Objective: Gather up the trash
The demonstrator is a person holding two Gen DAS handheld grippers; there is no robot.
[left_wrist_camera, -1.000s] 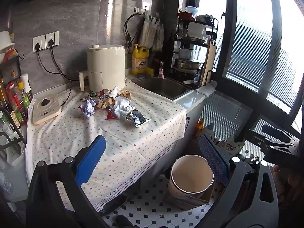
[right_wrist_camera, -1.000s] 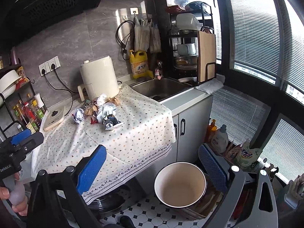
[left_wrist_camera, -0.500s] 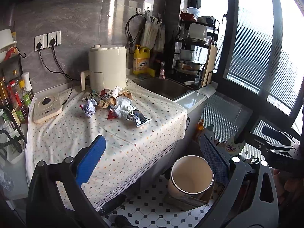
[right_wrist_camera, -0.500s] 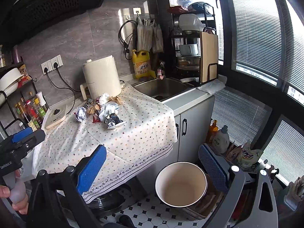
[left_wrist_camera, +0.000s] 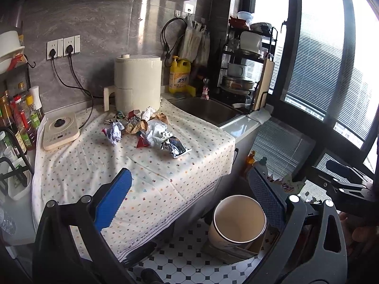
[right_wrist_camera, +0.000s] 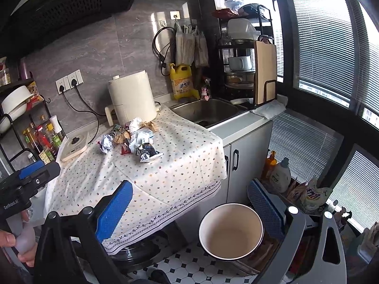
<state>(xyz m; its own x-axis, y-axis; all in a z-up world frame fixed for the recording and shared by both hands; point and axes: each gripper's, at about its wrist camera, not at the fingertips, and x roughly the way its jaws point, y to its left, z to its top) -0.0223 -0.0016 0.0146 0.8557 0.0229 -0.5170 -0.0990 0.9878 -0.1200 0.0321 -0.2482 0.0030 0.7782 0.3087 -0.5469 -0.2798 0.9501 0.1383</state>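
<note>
A pile of crumpled trash (left_wrist_camera: pixel 142 130) lies on the dotted tablecloth (left_wrist_camera: pixel 99 165) in front of a cream appliance; it also shows in the right wrist view (right_wrist_camera: pixel 130 139). A shiny dark foil wrapper (left_wrist_camera: pixel 174 148) lies at the pile's near right edge. A cream round bin (left_wrist_camera: pixel 238 221) stands empty on the floor below the counter edge, also in the right wrist view (right_wrist_camera: pixel 231 230). My left gripper (left_wrist_camera: pixel 191 196) is open and empty, well short of the pile. My right gripper (right_wrist_camera: pixel 189 203) is open and empty, above the counter edge and bin.
A cream appliance (left_wrist_camera: pixel 137 86) stands behind the pile. A small induction cooker (left_wrist_camera: pixel 60 132) and sauce bottles (left_wrist_camera: pixel 21 120) stand at the left. A sink (left_wrist_camera: pixel 206 111), yellow detergent jug (left_wrist_camera: pixel 179 77) and dish rack (left_wrist_camera: pixel 246 66) are at the right. Cleaning bottles (right_wrist_camera: pixel 279 175) stand on the floor.
Both grippers have drifted slightly, the views shifting a little toward the counter. Both stay open and empty. The trash has not moved.
</note>
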